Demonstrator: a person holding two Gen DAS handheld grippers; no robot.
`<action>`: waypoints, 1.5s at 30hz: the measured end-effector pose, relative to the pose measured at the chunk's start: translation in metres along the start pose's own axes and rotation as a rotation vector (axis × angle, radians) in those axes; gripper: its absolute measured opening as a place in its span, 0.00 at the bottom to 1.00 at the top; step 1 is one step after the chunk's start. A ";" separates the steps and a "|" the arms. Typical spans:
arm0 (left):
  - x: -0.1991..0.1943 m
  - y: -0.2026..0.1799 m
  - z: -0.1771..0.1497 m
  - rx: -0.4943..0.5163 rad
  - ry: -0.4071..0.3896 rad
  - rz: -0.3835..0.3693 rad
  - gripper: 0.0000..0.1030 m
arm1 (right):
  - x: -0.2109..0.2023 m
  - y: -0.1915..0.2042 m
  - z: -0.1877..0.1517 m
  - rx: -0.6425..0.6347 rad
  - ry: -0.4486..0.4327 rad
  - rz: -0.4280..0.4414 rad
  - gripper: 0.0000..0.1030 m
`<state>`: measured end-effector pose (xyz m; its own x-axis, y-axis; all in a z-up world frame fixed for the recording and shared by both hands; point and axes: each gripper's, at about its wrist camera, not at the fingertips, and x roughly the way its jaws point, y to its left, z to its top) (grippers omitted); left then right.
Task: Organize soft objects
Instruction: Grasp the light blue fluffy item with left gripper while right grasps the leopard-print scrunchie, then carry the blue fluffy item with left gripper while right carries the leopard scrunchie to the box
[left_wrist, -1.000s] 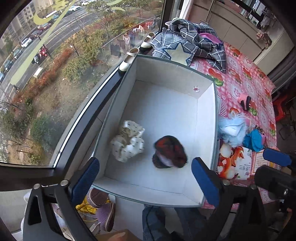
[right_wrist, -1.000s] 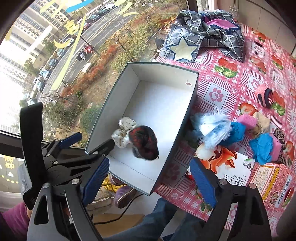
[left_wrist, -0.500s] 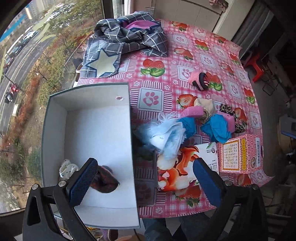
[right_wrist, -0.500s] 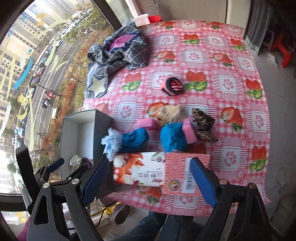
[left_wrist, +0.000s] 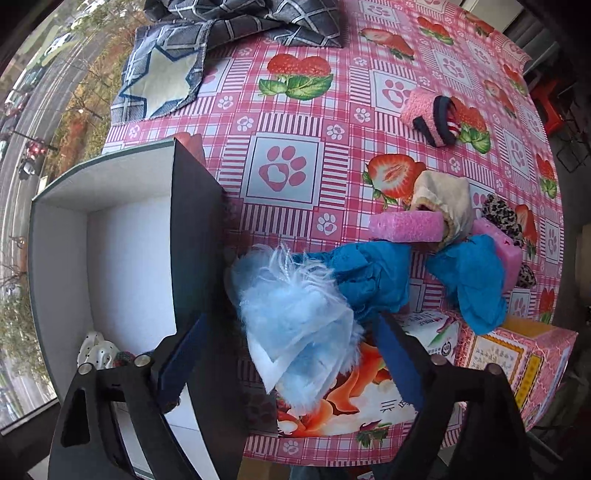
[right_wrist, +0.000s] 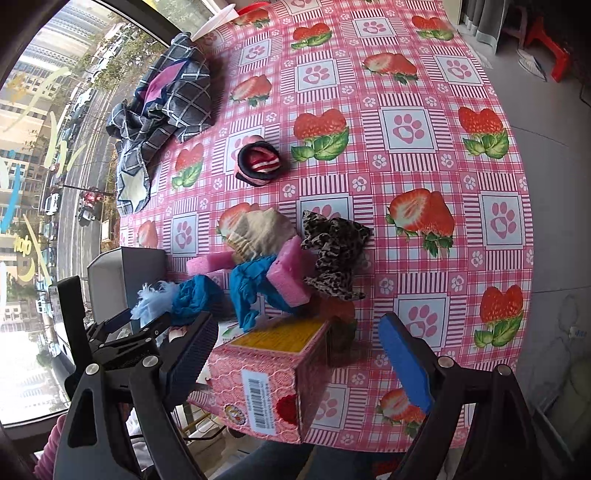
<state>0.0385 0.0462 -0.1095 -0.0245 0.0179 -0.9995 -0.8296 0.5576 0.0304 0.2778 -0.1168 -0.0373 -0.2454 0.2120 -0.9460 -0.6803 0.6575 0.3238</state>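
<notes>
- Pale-blue fluffy bundle (left_wrist: 295, 328) sits between the left gripper's (left_wrist: 291, 354) pads, just beside the box (left_wrist: 129, 258) wall; jaws are closing around it, pads not yet pressing as far as the left view shows.
- Right gripper (right_wrist: 299, 354) hangs wide apart and empty above the pink carton (right_wrist: 269, 373) at the table's near edge.
- Done so far, judging from the box: two items in its near corner, a white dotted piece (left_wrist: 96, 350) and a dark one (left_wrist: 123, 357) mostly hidden behind the gripper.
- Left to do, most of it: blue cloths (left_wrist: 373, 277), two pink foam blocks (left_wrist: 406, 227), beige sock (left_wrist: 445, 195), leopard fabric (right_wrist: 332, 251), all heaped together and touching.
- Pink-and-navy roll (left_wrist: 432, 114) lies apart, farther out on the tablecloth (right_wrist: 406, 129).
- Checked blanket (left_wrist: 221, 29) with a star patch at the far edge, by the window; cannot tell if it counts as part of the job.
- In the way: the fluffy bundle overlaps the tissue pack (left_wrist: 351, 398) and touches a blue cloth, so a grasp may drag a neighbour along.
- Box wall stands close to the left pad; a lift has to clear it before the drop.
</notes>
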 end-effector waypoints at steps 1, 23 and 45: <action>0.005 0.001 0.003 -0.012 0.021 -0.002 0.72 | 0.005 -0.003 0.005 0.000 0.014 0.000 0.87; -0.055 -0.002 -0.001 -0.083 -0.126 -0.036 0.26 | 0.134 -0.071 0.052 0.216 0.247 0.038 0.20; -0.103 -0.047 -0.049 0.158 -0.266 -0.043 0.26 | -0.006 -0.021 0.009 0.034 -0.092 0.034 0.19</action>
<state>0.0526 -0.0227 -0.0079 0.1723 0.1965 -0.9652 -0.7290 0.6844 0.0092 0.3000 -0.1256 -0.0389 -0.2023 0.2991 -0.9325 -0.6487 0.6724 0.3564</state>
